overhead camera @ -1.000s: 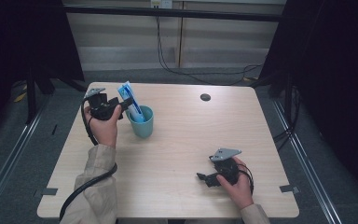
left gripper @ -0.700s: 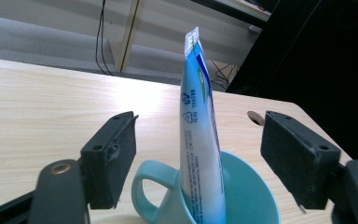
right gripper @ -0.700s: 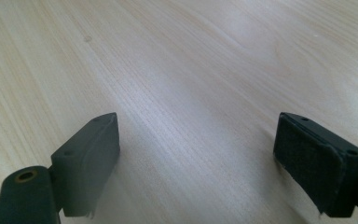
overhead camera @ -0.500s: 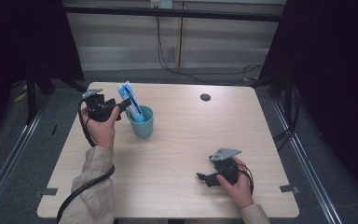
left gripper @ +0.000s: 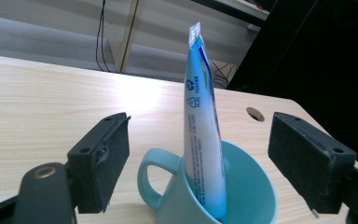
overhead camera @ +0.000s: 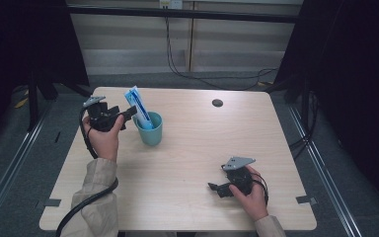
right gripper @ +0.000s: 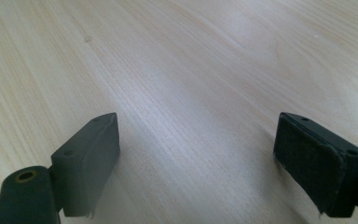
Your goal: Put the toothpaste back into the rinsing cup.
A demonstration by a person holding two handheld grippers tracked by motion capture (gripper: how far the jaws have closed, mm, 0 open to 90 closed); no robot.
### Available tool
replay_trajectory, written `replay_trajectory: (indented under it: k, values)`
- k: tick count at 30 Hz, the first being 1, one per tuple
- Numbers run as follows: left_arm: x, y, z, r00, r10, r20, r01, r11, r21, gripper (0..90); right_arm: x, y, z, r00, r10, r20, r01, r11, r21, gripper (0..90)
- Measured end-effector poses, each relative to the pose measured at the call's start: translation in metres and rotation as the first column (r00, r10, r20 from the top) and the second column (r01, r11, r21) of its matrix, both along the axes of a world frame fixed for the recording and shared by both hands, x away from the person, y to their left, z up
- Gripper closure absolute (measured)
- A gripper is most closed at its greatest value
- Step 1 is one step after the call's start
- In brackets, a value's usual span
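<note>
You've got a teal mug [left gripper: 214, 196] in front of you, and the tube [left gripper: 203, 130] standing in it is light blue and white, with small dark print and a recycling mark down its white side. The tabletop [overhead camera: 187, 168] is pale wood with fine grain lines and one dark round hole [overhead camera: 217, 102]. Your left hand-held gripper [overhead camera: 128, 114] is black with a grey plate, same as your right hand-held gripper [overhead camera: 216, 187]. Your sleeve [overhead camera: 96, 197] is beige.

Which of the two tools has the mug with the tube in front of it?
The left tool: its open jaws have just been opening, facing the teal mug holding the blue tube. The right tool faces bare table.
</note>
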State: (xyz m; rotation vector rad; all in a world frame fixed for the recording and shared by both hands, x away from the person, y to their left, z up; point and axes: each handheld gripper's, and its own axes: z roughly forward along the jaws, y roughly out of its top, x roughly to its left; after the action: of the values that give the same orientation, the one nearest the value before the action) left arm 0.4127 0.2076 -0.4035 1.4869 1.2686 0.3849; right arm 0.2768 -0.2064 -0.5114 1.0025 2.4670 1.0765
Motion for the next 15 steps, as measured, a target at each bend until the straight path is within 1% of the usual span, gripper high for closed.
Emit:
replay_trajectory:
  k: [2, 3, 5, 6, 8, 10, 11, 15]
  values:
    - [-0.001, 0.000, 0.001, 1.0000, -0.006, 0.000, 0.006, 1.0000, 0.006, 19.5, 0.000, 0.000, 0.000, 1.0000, 0.002, 0.001, -0.002, 1.000, 0.002, 13.8]
    - [-0.002, 0.000, 0.001, 1.0000, -0.004, 0.005, 0.004, 1.0000, 0.000, 19.3, 0.000, 0.000, 0.000, 1.0000, 0.002, 0.001, -0.002, 1.000, 0.002, 13.8]
    - [-0.003, 0.001, 0.001, 0.9999, -0.016, 0.002, 0.016, 0.9998, 0.008, 18.7, 0.000, 0.000, 0.000, 1.0000, 0.002, 0.001, -0.002, 1.000, 0.002, 13.8]
    - [-0.005, 0.000, 0.000, 0.9998, -0.018, 0.003, 0.018, 0.9998, 0.004, 18.4, 0.000, 0.000, 0.000, 1.0000, 0.001, 0.001, -0.001, 1.000, 0.001, 13.8]
    - [-0.006, 0.001, -0.001, 0.9996, -0.027, 0.007, 0.026, 0.9995, 0.016, 18.0, 0.000, 0.000, 0.000, 1.0000, 0.002, 0.001, -0.002, 1.000, 0.001, 13.8]
    - [-0.009, 0.001, -0.002, 0.9994, -0.034, 0.003, 0.034, 0.9991, 0.027, 17.7, 0.001, 0.000, 0.000, 1.0000, 0.002, 0.001, -0.002, 1.000, 0.001, 13.8]
    - [-0.010, 0.001, -0.003, 0.9995, -0.033, 0.000, 0.033, 0.9992, 0.022, 17.6, 0.001, 0.000, 0.000, 1.0000, 0.003, 0.001, -0.003, 1.000, 0.001, 13.8]
    - [-0.013, 0.002, -0.006, 0.9992, -0.038, -0.008, 0.038, 0.9988, 0.030, 17.7, 0.001, 0.000, 0.000, 1.0000, 0.004, 0.000, -0.004, 1.000, 0.003, 13.8]
